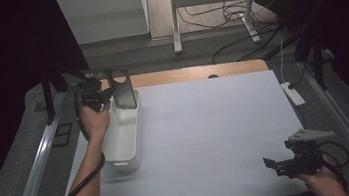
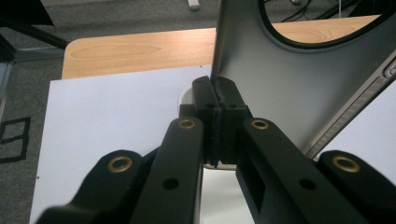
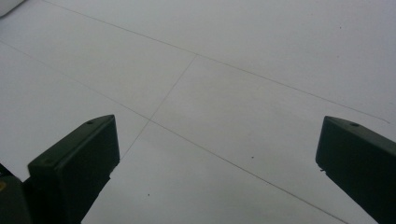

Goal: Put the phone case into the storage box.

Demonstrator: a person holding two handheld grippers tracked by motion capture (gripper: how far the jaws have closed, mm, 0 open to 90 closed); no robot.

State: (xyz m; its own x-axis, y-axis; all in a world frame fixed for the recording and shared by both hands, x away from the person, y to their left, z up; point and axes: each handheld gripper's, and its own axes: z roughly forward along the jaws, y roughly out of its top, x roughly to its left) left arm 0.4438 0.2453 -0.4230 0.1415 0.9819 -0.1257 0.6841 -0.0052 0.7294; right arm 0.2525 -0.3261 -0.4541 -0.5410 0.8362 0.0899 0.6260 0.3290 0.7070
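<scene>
The left gripper [image 2: 215,100] clamps a dark phone case [image 1: 123,88] upright over the white bin [image 1: 123,137]; the right gripper [image 3: 217,163] hovers wide open above the worktop [image 1: 216,123].

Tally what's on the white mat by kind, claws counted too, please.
Claws: 2, left and right
White bins: 1
Dark phone cases: 1, held above the bin
Total: 4
</scene>
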